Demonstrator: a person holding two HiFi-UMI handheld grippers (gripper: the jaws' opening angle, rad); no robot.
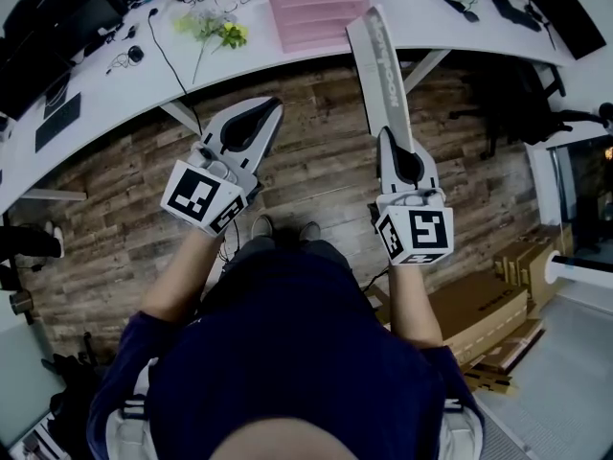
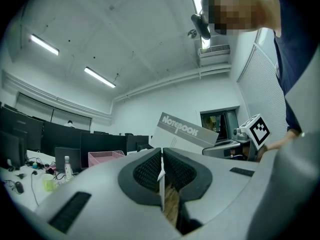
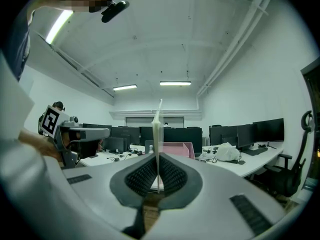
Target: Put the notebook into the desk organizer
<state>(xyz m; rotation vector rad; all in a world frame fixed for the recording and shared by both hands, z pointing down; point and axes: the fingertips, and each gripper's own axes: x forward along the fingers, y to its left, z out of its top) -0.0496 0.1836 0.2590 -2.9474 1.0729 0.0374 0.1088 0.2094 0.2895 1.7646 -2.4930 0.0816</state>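
A thin grey notebook printed NOTEBOOK sticks out forward from my right gripper, which is shut on its near end. In the right gripper view the notebook stands edge-on between the dark pads, rising above the gripper. The left gripper view shows the notebook's cover off to the right. The pink desk organizer stands on the white desk beyond the notebook's far end, and also appears as a pink organizer behind the notebook. My left gripper is shut with nothing held, to the left over the wooden floor.
The curved desk carries cables, a bottle, a yellow-green bunch, dark monitors and a white bag. Cardboard boxes lie on the floor at the right. A black office chair stands far right.
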